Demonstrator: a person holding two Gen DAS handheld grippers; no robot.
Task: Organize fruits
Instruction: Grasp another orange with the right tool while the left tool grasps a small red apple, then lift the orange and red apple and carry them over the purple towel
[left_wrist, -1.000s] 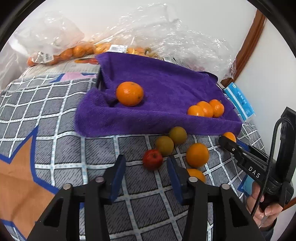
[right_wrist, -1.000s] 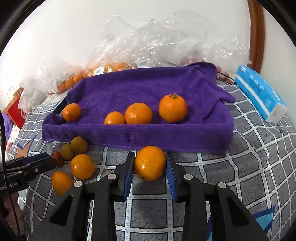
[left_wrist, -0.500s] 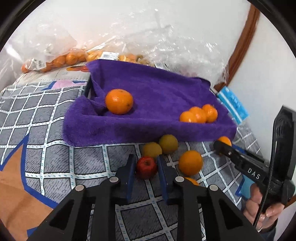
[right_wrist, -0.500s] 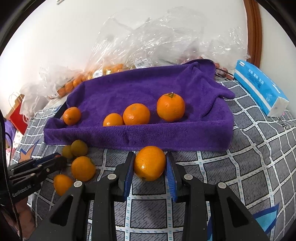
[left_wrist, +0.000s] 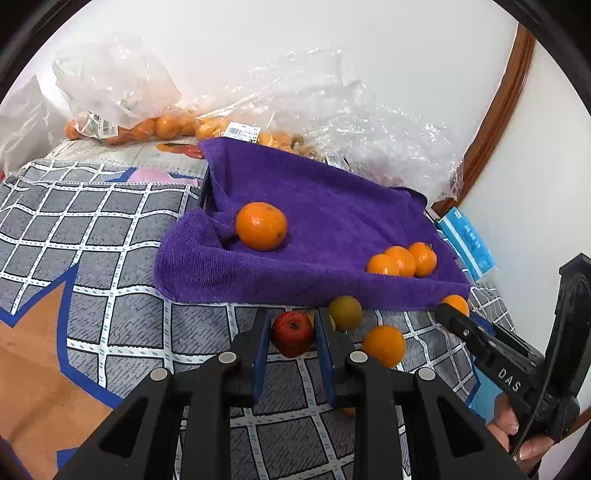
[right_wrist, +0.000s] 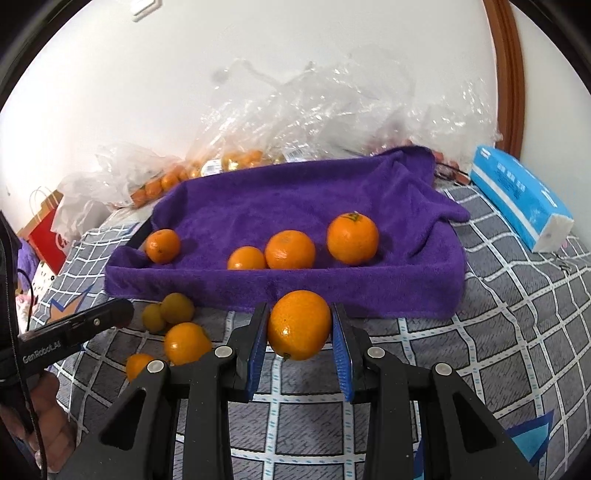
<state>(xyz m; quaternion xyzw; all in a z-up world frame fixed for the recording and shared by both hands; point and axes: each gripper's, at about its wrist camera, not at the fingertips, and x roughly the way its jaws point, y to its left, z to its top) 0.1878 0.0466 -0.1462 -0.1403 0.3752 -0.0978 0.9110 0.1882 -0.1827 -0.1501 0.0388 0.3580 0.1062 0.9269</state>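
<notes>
Now, left gripper (left_wrist: 291, 334): we have just closed it on the small red apple (left_wrist: 293, 333).
Right gripper (right_wrist: 300, 328): we clamp a round orange (right_wrist: 299, 324).
Meaning: both look ready for the purple towel-lined tray (right_wrist: 332, 284).

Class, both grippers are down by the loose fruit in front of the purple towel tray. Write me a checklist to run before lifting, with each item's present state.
1. Left gripper shut on the apple: ok.
2. Right gripper shut on the orange: ok.
3. Free room on the towel for both fruits: ok, four oranges lie there with bare cloth behind.
4. Grippers apart from each other: ok.
5. Neighbouring fruit clear of the left jaws: cannot tell, a greenish fruit sits close behind.
6. Apple lifted off the blanket: cannot tell.
</notes>
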